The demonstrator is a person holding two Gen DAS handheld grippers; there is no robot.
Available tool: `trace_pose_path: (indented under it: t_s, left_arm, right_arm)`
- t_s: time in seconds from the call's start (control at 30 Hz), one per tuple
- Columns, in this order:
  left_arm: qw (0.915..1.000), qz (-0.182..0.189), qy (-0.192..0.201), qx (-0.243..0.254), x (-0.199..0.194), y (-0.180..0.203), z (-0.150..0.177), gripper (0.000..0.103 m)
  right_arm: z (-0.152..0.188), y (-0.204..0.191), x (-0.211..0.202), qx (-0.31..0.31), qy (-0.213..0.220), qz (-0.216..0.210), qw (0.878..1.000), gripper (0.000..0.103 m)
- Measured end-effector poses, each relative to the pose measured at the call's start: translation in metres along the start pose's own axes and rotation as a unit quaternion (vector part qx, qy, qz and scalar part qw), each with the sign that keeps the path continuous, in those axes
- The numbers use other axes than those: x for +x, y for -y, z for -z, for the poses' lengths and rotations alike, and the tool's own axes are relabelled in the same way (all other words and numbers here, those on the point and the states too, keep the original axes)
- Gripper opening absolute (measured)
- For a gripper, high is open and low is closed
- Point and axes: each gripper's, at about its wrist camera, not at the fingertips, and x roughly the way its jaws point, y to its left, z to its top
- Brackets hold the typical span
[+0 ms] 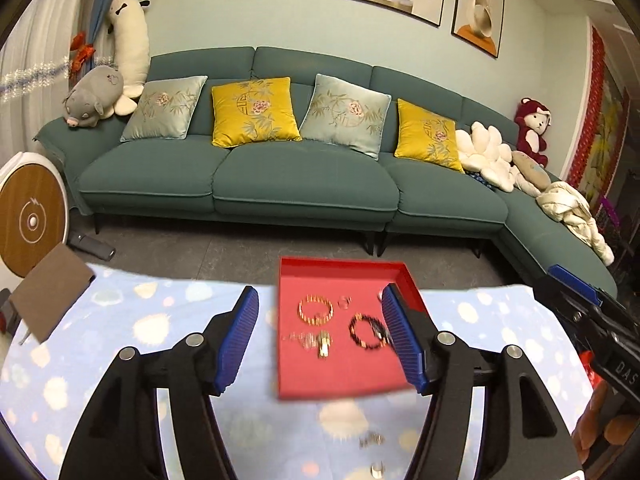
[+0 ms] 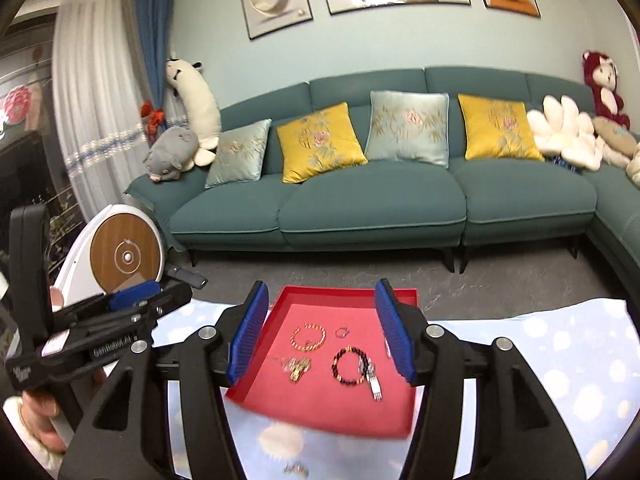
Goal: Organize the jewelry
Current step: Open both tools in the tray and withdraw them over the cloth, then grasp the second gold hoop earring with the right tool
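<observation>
We hold the left gripper [image 1: 320, 340] and the right gripper [image 2: 320, 332] above the near edge of the red tray [image 1: 304, 376], both with fingers spread wide and nothing between the pads. Nearer to us than the tray, small blurred metal pieces [image 1: 372, 440], perhaps rings, lie on the spotted blue cloth [image 1: 120, 320]. Inside the tray rest a gold bracelet [image 1: 315, 309], a dark beaded bracelet [image 1: 366, 331], a gold clasp piece [image 1: 323, 344] and a small ring [image 1: 344, 302]. Beyond the tray stands the green sofa [image 1: 304, 176].
</observation>
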Motion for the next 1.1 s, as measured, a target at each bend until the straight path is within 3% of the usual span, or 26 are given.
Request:
trace_pose_path:
  t_s: [0.17,0.33,0.5,0.67,1.1]
  left_arm:
    - [0.9997,0.004,-0.023,-0.009,-0.038,-0.004,0.049,0.062]
    - [0.9976,-0.015,-0.064,-0.022,-0.033,-0.009,0.11,0.062]
    - [0.9934,-0.032,-0.108,-0.019,-0.012,-0.018,0.155,0.062]
    - [0.9922,-0.053,-0.113,-0.005,0.0,-0.028,0.171,0.062]
    - [0.9908,-0.063,-0.118,-0.021,0.008,-0.053,0.176,0.062]
  right_arm:
    - [0.039,-0.019,-0.068,-0.011,-0.008,-0.013,1.0,0.054]
    - [0.094,-0.029,-0.091,-0.013,-0.037,-0.007,0.999,0.054]
    - [0.147,-0.032,-0.065,-0.007,-0.112,-0.021,0.993,0.051]
    - [0.186,-0.046,-0.019,-0.032,-0.178,-0.016,0.983,0.041]
    - [0.219,-0.064,0.045,-0.05,-0.219,0.012,0.974,0.041]
